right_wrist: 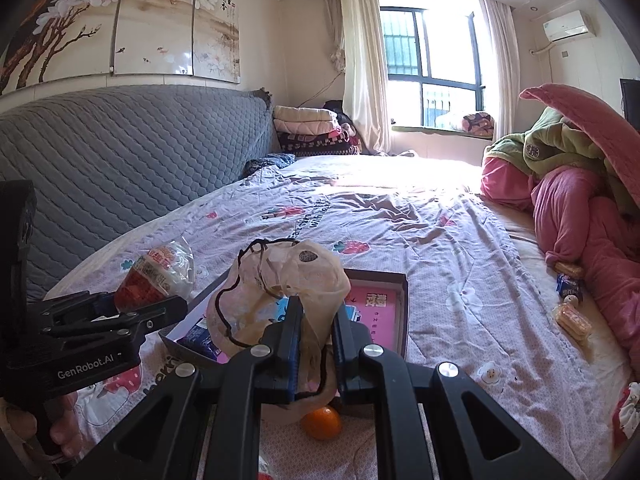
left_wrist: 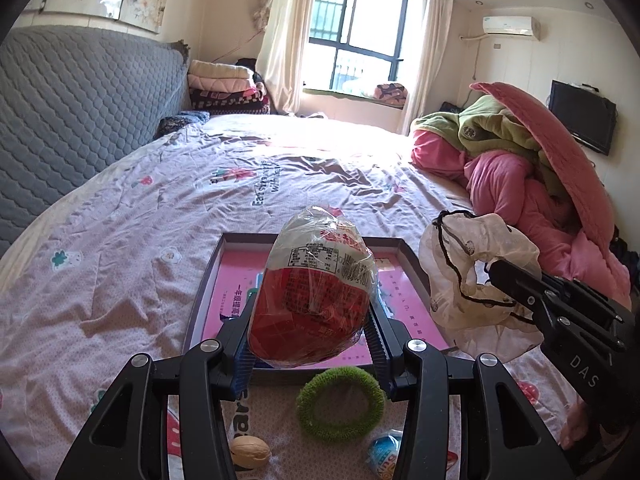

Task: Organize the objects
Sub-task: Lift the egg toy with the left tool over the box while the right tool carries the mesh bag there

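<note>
The left tool grips a clear-wrapped red snack bag above a shallow box on the floral bed. The right tool pinches a sheer drawstring pouch. Sunlit window behind.

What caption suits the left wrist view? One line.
Left gripper holds a wrapped snack packet above the pink-lined box.

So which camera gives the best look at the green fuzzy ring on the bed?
The left wrist view: the green ring lies whole on the sheet just below the left gripper. The right wrist view does not show it.
</note>
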`<action>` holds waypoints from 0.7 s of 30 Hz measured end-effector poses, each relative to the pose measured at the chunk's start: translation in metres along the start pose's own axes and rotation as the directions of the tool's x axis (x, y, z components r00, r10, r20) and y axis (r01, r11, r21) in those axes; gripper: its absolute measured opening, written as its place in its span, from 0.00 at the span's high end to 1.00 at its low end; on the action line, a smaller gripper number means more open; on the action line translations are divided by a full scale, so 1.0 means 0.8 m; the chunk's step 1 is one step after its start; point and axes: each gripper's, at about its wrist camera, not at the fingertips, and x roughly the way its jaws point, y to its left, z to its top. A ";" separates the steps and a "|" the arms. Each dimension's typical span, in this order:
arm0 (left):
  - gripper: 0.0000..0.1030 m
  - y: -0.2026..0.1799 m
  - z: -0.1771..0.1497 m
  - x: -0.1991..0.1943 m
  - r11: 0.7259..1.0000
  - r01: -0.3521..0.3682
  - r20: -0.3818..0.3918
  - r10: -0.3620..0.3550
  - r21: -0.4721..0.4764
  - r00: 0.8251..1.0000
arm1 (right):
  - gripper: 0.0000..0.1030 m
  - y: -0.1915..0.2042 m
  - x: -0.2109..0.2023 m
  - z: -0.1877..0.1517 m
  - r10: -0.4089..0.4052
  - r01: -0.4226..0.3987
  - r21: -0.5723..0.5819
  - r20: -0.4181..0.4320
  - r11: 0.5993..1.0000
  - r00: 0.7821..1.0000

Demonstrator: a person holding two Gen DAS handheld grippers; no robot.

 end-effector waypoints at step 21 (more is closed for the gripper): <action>0.52 -0.001 0.055 0.005 1.000 -0.023 0.041 0.023 0.018 0.999 | 0.86 0.002 0.006 0.066 0.000 0.002 -0.033 0.051 0.999 0.999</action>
